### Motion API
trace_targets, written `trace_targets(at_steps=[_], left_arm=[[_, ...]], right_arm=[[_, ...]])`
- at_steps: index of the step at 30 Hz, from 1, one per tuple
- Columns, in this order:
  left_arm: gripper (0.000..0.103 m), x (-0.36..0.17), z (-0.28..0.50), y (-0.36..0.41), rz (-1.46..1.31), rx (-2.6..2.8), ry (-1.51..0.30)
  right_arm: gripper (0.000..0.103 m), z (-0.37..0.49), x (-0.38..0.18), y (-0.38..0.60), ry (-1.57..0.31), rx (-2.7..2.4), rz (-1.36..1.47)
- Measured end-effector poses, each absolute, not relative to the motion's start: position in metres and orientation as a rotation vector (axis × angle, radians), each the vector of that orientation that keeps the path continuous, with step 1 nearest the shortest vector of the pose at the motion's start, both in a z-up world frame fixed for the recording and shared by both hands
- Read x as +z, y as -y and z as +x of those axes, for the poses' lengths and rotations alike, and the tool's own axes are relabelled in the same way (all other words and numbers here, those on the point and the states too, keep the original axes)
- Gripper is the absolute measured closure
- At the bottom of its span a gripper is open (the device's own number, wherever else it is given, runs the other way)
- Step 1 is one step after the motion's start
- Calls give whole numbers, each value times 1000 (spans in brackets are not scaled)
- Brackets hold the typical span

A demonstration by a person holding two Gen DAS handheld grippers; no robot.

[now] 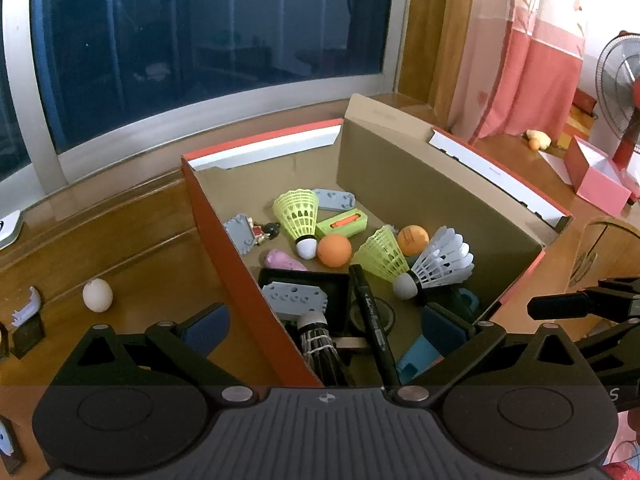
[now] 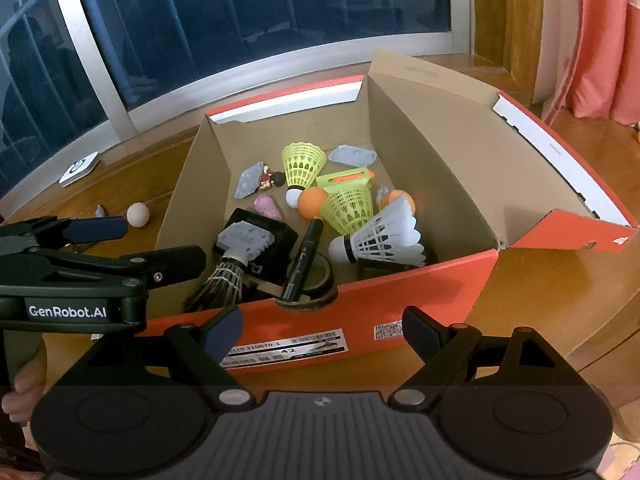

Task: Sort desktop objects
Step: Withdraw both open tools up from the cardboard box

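An orange shoebox (image 1: 240,280) (image 2: 400,292) stands open on the wooden desk. Inside lie yellow-green shuttlecocks (image 1: 298,216) (image 2: 304,164), a white shuttlecock (image 1: 436,264) (image 2: 380,236), a black shuttlecock (image 1: 318,344) (image 2: 224,280), orange balls (image 1: 334,250) (image 2: 312,202), a black marker (image 1: 370,320) (image 2: 302,260), grey plastic plates (image 1: 296,298) (image 2: 246,240) and a pink lump (image 1: 282,260). My left gripper (image 1: 326,326) (image 2: 164,242) is open, hanging over the box's left wall with nothing gripped. My right gripper (image 2: 323,330) is open in front of the box's front wall, empty; its fingers (image 1: 560,306) show in the left wrist view.
A white ball (image 1: 97,295) (image 2: 138,215) and a white broken piece (image 1: 28,304) (image 2: 99,211) lie on the desk left of the box. A white card (image 2: 79,168) rests by the window. A fan (image 1: 624,80) and a pink box (image 1: 596,184) stand far right.
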State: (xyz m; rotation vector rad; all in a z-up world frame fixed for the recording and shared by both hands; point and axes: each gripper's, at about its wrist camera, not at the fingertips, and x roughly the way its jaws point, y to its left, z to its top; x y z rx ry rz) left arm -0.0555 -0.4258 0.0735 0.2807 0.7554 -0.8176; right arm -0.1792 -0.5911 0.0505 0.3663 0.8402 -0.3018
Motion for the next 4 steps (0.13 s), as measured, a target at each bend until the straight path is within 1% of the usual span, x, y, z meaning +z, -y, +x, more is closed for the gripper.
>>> trace_targets(at_steps=[4], left_arm=[[0, 73, -56, 426, 282, -821, -757]], right_arm=[[14, -180, 50, 591, -841, -308, 365]])
